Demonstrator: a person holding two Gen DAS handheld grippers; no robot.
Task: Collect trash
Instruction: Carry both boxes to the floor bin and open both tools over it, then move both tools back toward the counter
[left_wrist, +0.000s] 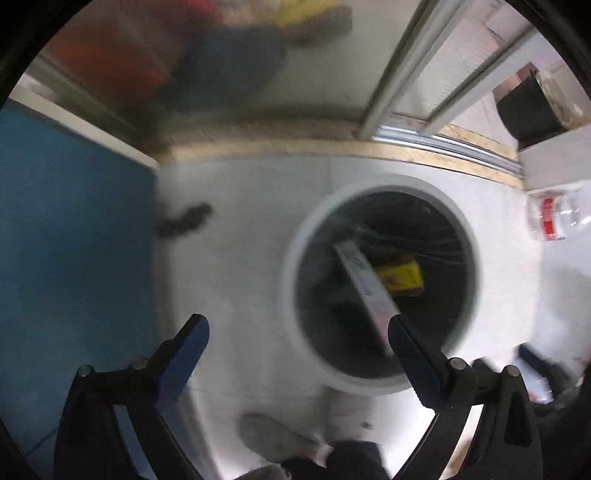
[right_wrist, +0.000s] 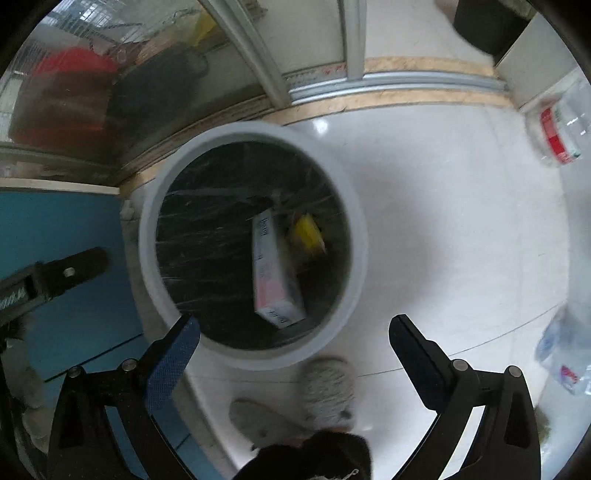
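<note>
While both hand-held grippers (left_wrist: 298, 325) (right_wrist: 291, 325) gape empty, white carton (right_wrist: 275, 273) lies ahead, inside bin (right_wrist: 255, 129).

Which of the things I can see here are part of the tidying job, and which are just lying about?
Part of the job:
- bin, black-lined
- long box inside it
- yellow packet inside it
- bottle with red label, on the floor
- crumpled bottle on the floor
- left gripper and right gripper, jaws open, empty

Just lying about:
- blue panel
- sliding door track
- shoes

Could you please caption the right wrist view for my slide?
Open right claw above bin holding box.
</note>
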